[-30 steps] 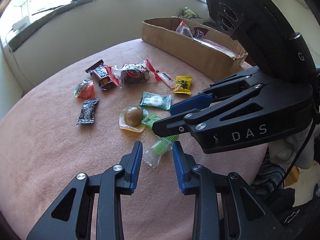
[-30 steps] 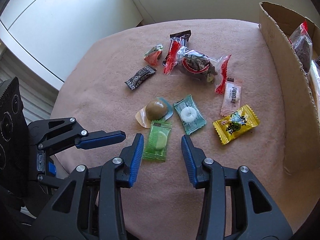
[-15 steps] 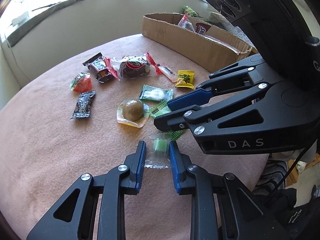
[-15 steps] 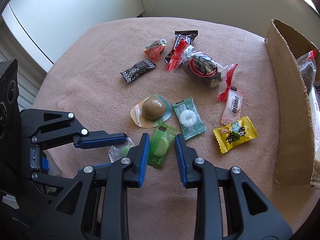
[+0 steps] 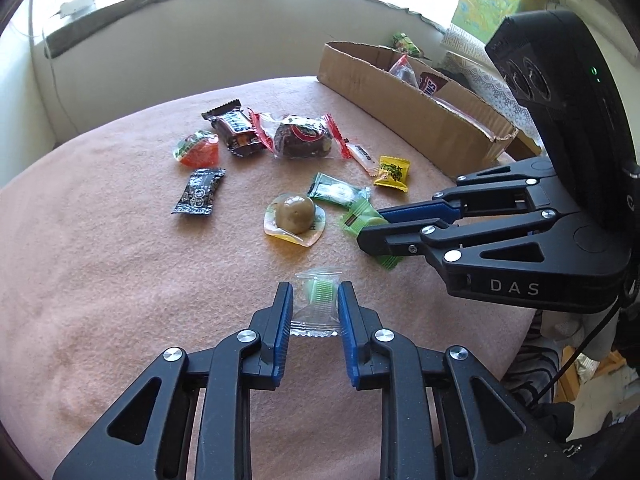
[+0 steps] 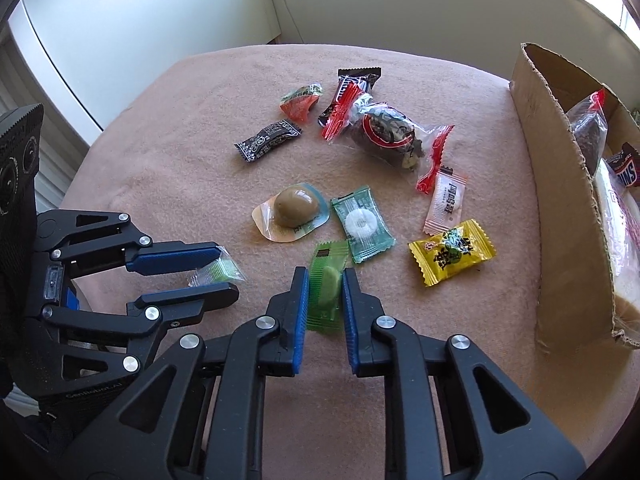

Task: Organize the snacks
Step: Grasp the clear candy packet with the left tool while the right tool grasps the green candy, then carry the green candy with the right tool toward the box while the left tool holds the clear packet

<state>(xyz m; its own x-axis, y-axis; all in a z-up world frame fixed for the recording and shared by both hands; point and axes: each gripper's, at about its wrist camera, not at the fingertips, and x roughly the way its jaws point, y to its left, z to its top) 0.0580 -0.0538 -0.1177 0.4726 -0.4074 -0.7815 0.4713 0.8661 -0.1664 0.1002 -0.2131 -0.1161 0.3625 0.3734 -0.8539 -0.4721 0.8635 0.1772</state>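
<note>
Snacks lie scattered on a pink cloth-covered table (image 5: 100,264). My left gripper (image 5: 315,296) is shut on a clear-wrapped green candy (image 5: 318,294), which also shows in the right wrist view (image 6: 218,272). My right gripper (image 6: 325,284) is shut on a green-wrapped candy (image 6: 326,280); it also shows in the left wrist view (image 5: 360,216). A cardboard box (image 6: 560,200) with some snacks inside stands at the right.
On the cloth lie a brown ball in a clear cup (image 6: 296,210), a teal mint packet (image 6: 362,224), a yellow candy (image 6: 450,252), a white-pink sachet (image 6: 446,198), a large red-ended bag (image 6: 386,132), a chocolate bar (image 6: 352,84), an orange jelly (image 6: 300,102) and a black candy (image 6: 266,140).
Both grippers have closed: the left onto the clear-wrapped green candy, the right onto the green-wrapped candy. The left gripper moved forward over its candy.
</note>
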